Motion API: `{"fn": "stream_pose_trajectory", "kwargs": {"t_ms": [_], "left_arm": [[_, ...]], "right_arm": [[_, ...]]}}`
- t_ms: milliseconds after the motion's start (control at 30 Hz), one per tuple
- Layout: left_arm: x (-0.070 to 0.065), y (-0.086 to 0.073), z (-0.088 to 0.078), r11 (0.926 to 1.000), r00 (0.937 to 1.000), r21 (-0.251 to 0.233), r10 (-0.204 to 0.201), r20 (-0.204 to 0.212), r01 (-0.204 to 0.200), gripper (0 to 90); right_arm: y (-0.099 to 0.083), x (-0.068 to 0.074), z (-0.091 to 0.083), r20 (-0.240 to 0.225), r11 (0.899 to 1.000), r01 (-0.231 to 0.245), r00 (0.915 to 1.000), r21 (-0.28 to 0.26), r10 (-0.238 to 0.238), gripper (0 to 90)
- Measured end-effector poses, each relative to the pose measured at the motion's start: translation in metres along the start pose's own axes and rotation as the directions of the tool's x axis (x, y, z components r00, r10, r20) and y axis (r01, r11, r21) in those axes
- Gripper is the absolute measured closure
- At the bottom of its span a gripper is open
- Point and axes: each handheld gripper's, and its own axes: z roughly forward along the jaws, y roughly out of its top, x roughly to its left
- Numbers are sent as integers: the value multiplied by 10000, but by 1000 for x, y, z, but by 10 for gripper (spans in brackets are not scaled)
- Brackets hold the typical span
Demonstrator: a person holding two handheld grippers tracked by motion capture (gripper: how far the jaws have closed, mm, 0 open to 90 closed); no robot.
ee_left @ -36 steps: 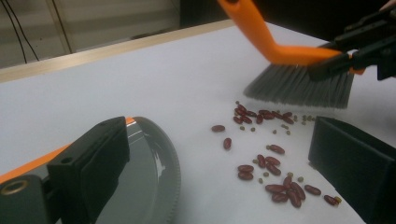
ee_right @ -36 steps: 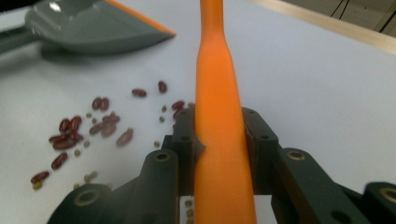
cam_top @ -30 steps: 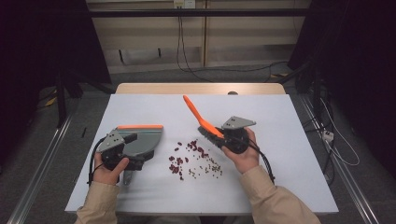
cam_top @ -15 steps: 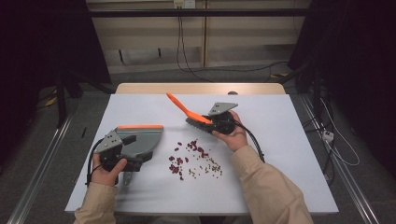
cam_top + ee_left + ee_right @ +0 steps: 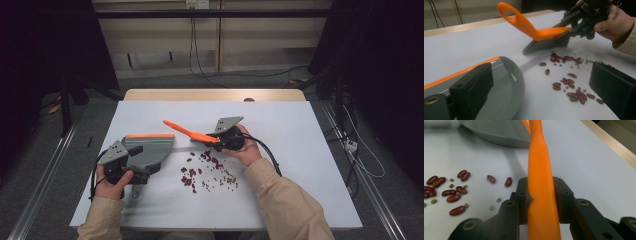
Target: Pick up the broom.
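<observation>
High view: white rectangular surface (image 5: pixel 310 150) is filling the middle of the frame. Left tool (image 5: pixel 131 162), lower left, is gripping a grey plastic dustpan with an orange front edge (image 5: pixel 150 147), which is lying flat on the surface. Right tool (image 5: pixel 220 140), at centre, is clamping an orange-handled hand brush with dark bristles (image 5: pixel 187 131), its handle pointing to the upper left. Scattered dark red kidney beans and small green beans (image 5: pixel 205 170) are lying just below the brush and to the right of the dustpan.

Left gripper view: the dustpan (image 5: pixel 506 85) is sitting at lower left; the brush (image 5: pixel 541 33) is resting bristles-down at upper centre, just above the beans (image 5: pixel 571 82).

Right gripper view: both jaws are pressing on the orange brush handle (image 5: pixel 541 182); the beans (image 5: pixel 454 187) are lying at left, the dustpan (image 5: pixel 496 132) at top.
</observation>
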Motion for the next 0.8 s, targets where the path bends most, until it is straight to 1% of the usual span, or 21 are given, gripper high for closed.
{"fn": "stream_pose_trajectory", "kwargs": {"t_ms": [100, 167, 267, 300, 367, 433, 500, 667, 800], "left_arm": [[1, 0, -1, 10000, 10000, -3, -13, -18, 13, 54], [1, -1, -1, 10000, 10000, 0, -15, -5, 15, 54], [2, -1, -1, 10000, 10000, -12, -20, -27, 20, 54], [2, -1, -2, 10000, 10000, -22, -17, -43, 17, 54], [2, -1, -2, 10000, 10000, -50, -24, 1, 24, 54], [3, -1, -3, 10000, 10000, -40, -43, -43, 42, 54], [4, -1, -4, 10000, 10000, -35, -47, -87, 47, 54], [5, -2, -4, 10000, 9999, -17, -67, -144, 67, 54], [6, -2, -4, 10000, 9999, 12, -60, -154, 60, 54]], "right_arm": [[-1, 4, -2, -318, 9999, 125, 9994, 44, -123, 697], [-1, 8, -4, -396, 9994, 318, 9987, 115, -313, 697], [-2, 13, -7, -608, 9989, 448, 9972, 98, -442, 696], [-2, 15, -7, -619, 9985, 536, 9967, 149, -525, 696], [-3, 18, -9, -704, 9986, 507, 9963, 144, -495, 696], [-3, 20, -11, -802, 9987, 490, 9956, 153, -476, 696], [-4, 22, -13, -905, 9983, 572, 9943, 122, -559, 695], [-5, 29, -15, -984, 9970, 752, 9925, 207, -728, 695], [-4, 33, -18, -1076, 9965, 795, 9912, 240, -765, 694]]}}
